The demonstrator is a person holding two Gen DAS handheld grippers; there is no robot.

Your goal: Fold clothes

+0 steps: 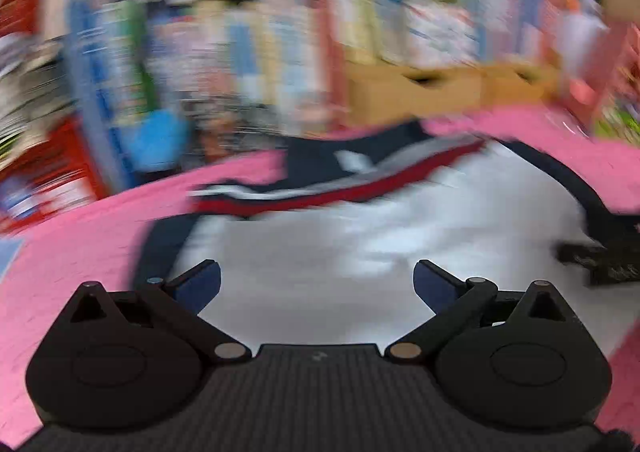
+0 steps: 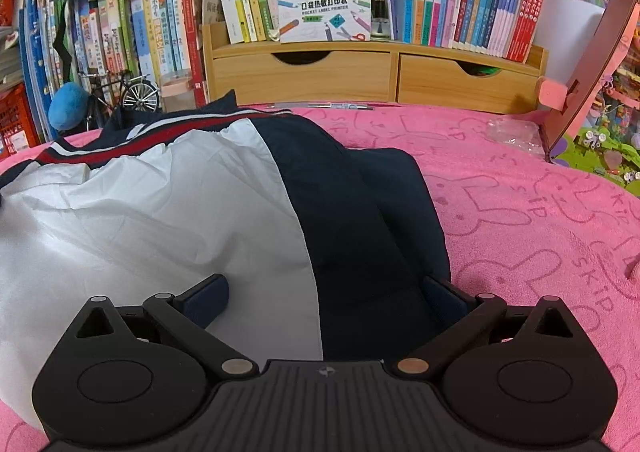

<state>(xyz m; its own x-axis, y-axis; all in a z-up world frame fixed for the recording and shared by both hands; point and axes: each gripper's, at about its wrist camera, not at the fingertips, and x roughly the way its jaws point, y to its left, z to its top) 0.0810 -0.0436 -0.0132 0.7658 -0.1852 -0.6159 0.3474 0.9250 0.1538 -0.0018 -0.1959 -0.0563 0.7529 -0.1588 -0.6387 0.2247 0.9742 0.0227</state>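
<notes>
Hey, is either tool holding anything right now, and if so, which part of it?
Nothing is held. The left tool and the right tool are both open above the white and navy jacket, which lies on the pink blanket.

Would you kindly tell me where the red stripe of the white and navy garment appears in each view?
Left wrist: red stripe, blurred, centre, above the white panel.
Right wrist: red stripe, upper left, along the garment's far edge.
Shared landmark: wooden drawer unit behind the pink towel.

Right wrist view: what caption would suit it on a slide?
Open right gripper poised over a white and navy jacket on a pink blanket, bookshelf behind.
</notes>
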